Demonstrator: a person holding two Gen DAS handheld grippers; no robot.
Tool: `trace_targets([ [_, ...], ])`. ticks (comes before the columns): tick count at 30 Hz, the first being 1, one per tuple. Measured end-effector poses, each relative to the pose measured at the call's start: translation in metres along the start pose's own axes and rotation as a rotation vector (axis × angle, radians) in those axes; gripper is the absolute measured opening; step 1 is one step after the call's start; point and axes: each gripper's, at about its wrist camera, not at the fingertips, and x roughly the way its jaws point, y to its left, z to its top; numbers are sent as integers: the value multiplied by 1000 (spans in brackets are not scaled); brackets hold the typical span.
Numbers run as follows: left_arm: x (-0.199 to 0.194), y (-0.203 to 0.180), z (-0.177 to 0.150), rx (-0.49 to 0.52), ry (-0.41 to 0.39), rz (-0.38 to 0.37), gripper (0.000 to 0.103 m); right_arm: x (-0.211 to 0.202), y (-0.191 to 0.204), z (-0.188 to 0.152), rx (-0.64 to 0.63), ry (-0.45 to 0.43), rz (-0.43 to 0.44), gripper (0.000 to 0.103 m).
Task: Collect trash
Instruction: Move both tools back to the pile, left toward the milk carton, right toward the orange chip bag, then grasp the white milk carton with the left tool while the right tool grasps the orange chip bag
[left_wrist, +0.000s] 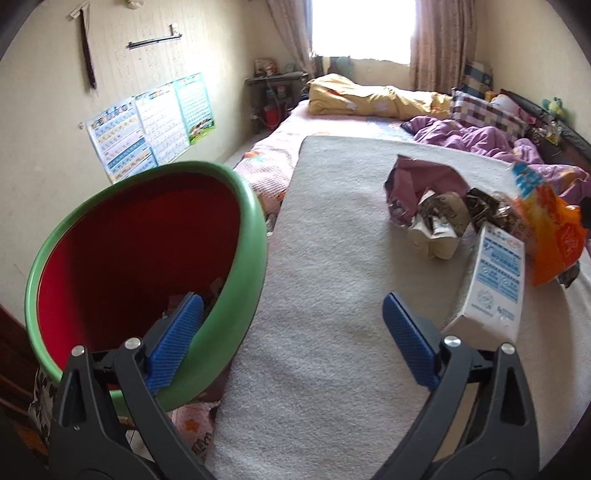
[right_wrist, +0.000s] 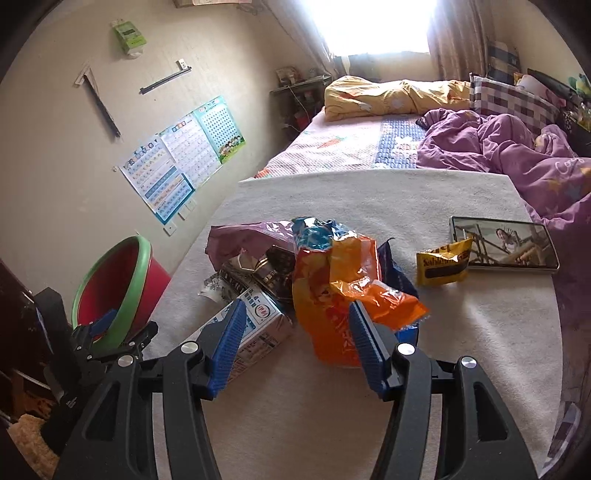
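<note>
The left tongs (left_wrist: 291, 317) stand wide open and empty at the mat's (left_wrist: 332, 258) left edge, their left pad over the rim of the bin (left_wrist: 255, 221), which sits just beside the bed. The right tongs (right_wrist: 295, 325) are half open, gripping nothing, with the orange bag (right_wrist: 332, 295) just beyond their pads. The trash lies heaped mid-mat: carton (right_wrist: 255, 325), purple bag (right_wrist: 236, 240), and a yellow wrapper (right_wrist: 441, 266) touching the tablet (right_wrist: 506, 245). Bare mat lies near and far of the heap.
</note>
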Motion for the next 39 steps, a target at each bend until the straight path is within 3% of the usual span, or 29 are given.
trace_targets([
  [5,14,2,-2,-5,62,111,98,-5,-9,9,-66,-28,-7,57],
  [13,19,12,-4,-2,102,165,97,38,-27,13,-76,98,-49,57],
  [15,9,17,0,-57,92,179,96,47,-30,9,-69,127,-43,57],
  [17,-11,16,7,-89,30,201,93,54,-33,5,-53,149,-21,54],
  [20,-42,-4,18,-32,-56,126,92,53,-36,1,-40,144,29,38],
  [23,-59,-36,26,51,-80,-1,92,44,-31,1,-56,107,64,36],
  [27,-55,-78,27,116,-18,-178,88,30,-21,4,-76,75,99,36],
  [31,-42,-110,28,189,39,-259,86,14,-21,6,-70,47,106,37],
  [34,-18,-116,32,157,128,-339,77,8,-25,7,-58,44,104,37],
  [37,3,-119,29,126,195,-359,74,4,-30,6,-46,48,100,37],
  [39,15,-121,25,115,230,-356,67,3,-32,5,-41,52,102,37],
])
